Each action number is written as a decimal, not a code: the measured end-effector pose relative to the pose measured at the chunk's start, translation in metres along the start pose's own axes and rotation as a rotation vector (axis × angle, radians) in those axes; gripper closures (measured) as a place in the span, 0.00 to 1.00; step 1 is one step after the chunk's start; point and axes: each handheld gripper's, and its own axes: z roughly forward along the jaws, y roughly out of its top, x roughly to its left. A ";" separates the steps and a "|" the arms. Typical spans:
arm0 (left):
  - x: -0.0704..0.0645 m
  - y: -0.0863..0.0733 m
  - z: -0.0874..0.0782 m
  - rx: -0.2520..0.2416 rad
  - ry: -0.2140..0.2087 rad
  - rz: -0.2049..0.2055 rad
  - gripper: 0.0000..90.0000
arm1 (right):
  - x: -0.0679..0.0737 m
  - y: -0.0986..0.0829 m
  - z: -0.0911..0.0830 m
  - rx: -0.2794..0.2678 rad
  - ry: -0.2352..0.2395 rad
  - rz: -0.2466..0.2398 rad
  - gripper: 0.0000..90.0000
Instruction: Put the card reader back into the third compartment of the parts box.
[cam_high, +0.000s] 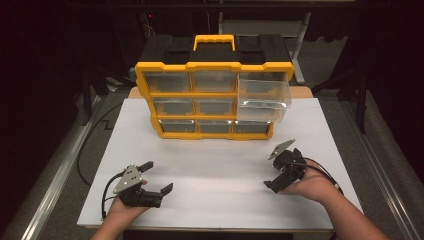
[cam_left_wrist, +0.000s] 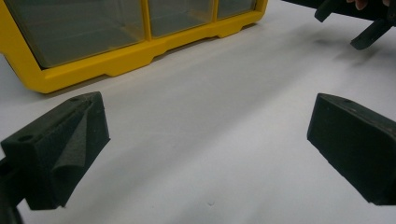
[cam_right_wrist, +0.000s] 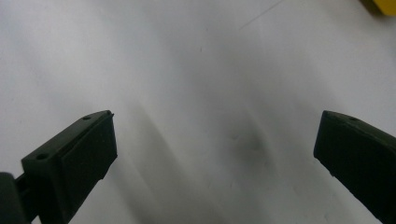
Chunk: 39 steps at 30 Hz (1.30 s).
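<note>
Both grippers sit low over the white table, well short of the yellow organizer at the far side. Left gripper: jaws wide apart, nothing between them. Right gripper: jaws wide apart too, bare tabletop beneath. On the organizer, the top-right clear drawer hangs pulled out.

A brightly lit white table stands amid near-black surroundings; soft shadows fall beneath the yellow organiser, glare glints off its pulled-out clear drawer, and both gripper views blur up close.
</note>
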 end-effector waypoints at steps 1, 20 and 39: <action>0.000 0.000 0.000 0.000 0.001 0.001 0.00 | 0.000 -0.001 0.001 -0.021 0.001 0.008 0.00; 0.003 0.000 0.000 -0.004 0.008 -0.025 0.00 | 0.016 -0.022 0.007 -0.462 -0.015 0.188 0.00; 0.005 0.001 0.001 -0.007 0.030 -0.048 0.00 | 0.028 -0.053 -0.005 -0.730 -0.088 0.285 0.00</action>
